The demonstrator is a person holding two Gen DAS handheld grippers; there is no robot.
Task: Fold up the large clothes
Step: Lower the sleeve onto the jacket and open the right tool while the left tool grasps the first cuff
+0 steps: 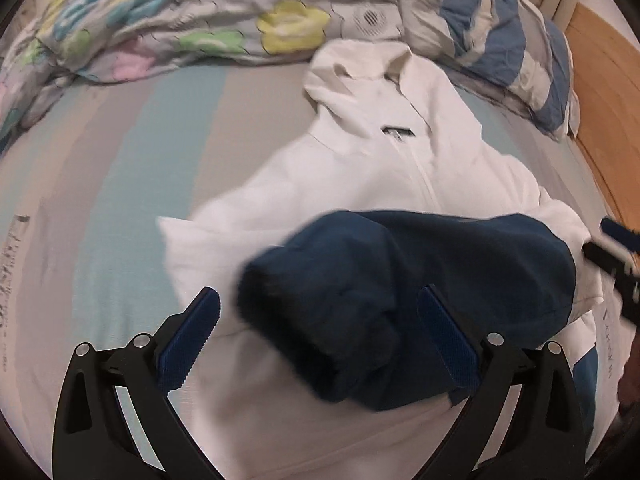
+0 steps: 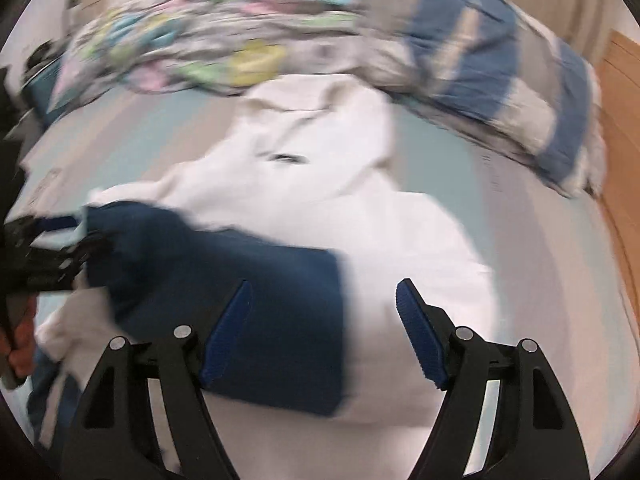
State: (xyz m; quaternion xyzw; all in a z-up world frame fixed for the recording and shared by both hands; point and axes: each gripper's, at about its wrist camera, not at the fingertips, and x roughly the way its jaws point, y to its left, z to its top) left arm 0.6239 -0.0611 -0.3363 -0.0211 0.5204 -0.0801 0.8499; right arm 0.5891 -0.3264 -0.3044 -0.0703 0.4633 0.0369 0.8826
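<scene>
A white hooded jacket (image 1: 384, 152) with a zip lies on the striped bed sheet (image 1: 132, 160), hood toward the pillows. Its navy sleeve (image 1: 400, 300) is folded across the lower body. My left gripper (image 1: 320, 300) is open, with the navy cuff lying between its jaws. The right gripper shows at the right edge (image 1: 612, 252). In the right wrist view the jacket (image 2: 320, 184) and navy sleeve (image 2: 224, 292) lie below my open right gripper (image 2: 324, 296). The left gripper (image 2: 48, 252) is at the left edge by the sleeve end.
A crumpled floral quilt (image 1: 180, 28) lies at the far side of the bed. A blue and grey striped pillow (image 1: 500, 36) sits at the far right. A wooden bed frame (image 1: 604, 92) borders the right edge. Both views are motion-blurred.
</scene>
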